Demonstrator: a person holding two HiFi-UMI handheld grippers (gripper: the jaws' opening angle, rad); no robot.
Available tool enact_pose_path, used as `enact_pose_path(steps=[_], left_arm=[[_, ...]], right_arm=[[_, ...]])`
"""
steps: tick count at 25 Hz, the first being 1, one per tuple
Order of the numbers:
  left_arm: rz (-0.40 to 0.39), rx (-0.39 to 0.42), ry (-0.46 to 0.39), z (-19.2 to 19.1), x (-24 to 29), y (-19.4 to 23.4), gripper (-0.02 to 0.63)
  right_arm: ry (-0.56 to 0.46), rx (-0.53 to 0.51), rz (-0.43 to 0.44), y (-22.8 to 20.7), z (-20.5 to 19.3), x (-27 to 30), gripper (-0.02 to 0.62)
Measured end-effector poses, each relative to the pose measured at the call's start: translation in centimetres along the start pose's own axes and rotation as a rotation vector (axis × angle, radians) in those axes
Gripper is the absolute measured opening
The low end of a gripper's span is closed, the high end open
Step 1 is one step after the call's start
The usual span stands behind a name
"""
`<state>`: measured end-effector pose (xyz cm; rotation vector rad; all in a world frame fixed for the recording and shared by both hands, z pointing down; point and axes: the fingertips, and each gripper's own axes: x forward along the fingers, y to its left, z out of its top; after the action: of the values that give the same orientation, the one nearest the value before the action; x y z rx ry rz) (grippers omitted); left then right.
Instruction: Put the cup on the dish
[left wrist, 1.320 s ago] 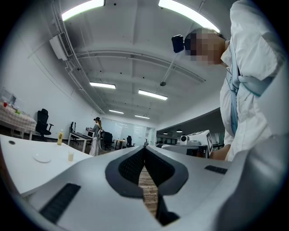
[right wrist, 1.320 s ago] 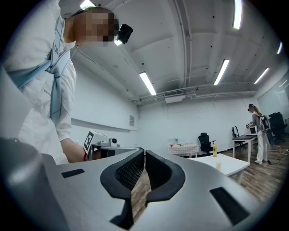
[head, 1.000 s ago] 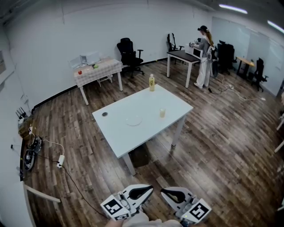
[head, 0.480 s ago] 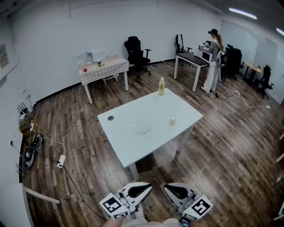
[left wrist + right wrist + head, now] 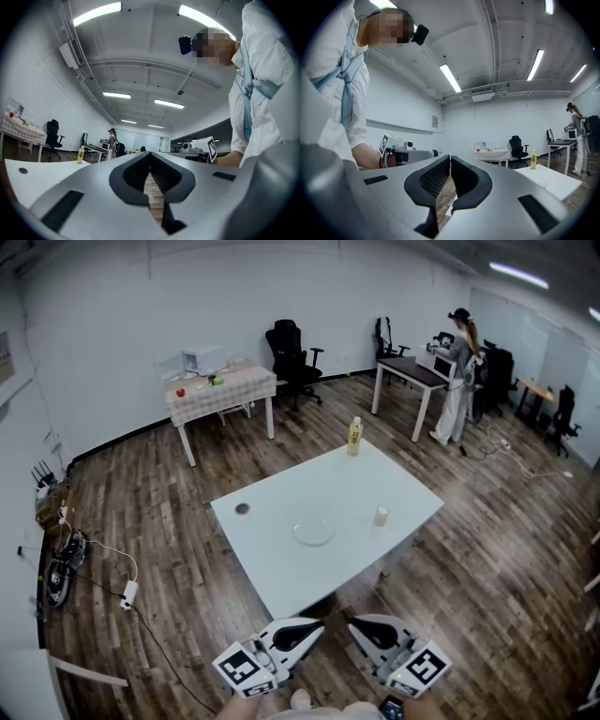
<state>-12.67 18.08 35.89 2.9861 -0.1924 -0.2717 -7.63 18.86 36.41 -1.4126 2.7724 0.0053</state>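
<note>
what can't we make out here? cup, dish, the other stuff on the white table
- cup: too small in the head view to tell whether it holds anything.
- dish: only the head view shows it, too small to judge its depth.
- dark round thing: too small in either view to identify.
- bottle: label too small to read in every view.

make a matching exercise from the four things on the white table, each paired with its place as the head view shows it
Things:
1. small pale cup
2. clear round dish
3. yellow drink bottle
4. small dark round disc

Places on the white table:
A. at the far corner
B. near the left corner
C. toward the right side, apart from the dish
D. about the middle

Pairs: 1-C, 2-D, 3-A, 4-B
</note>
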Motion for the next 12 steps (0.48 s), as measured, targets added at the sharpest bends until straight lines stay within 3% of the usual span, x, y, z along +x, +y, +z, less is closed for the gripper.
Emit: enact_pose_path(steps=[12], left_arm=[[-0.019, -0.025, 0.005, -0.6, 2.0, 5.0, 0.003]], right_arm=[[0.009, 0.023, -0.011, -3.9, 0.0, 3.5, 0.033]])
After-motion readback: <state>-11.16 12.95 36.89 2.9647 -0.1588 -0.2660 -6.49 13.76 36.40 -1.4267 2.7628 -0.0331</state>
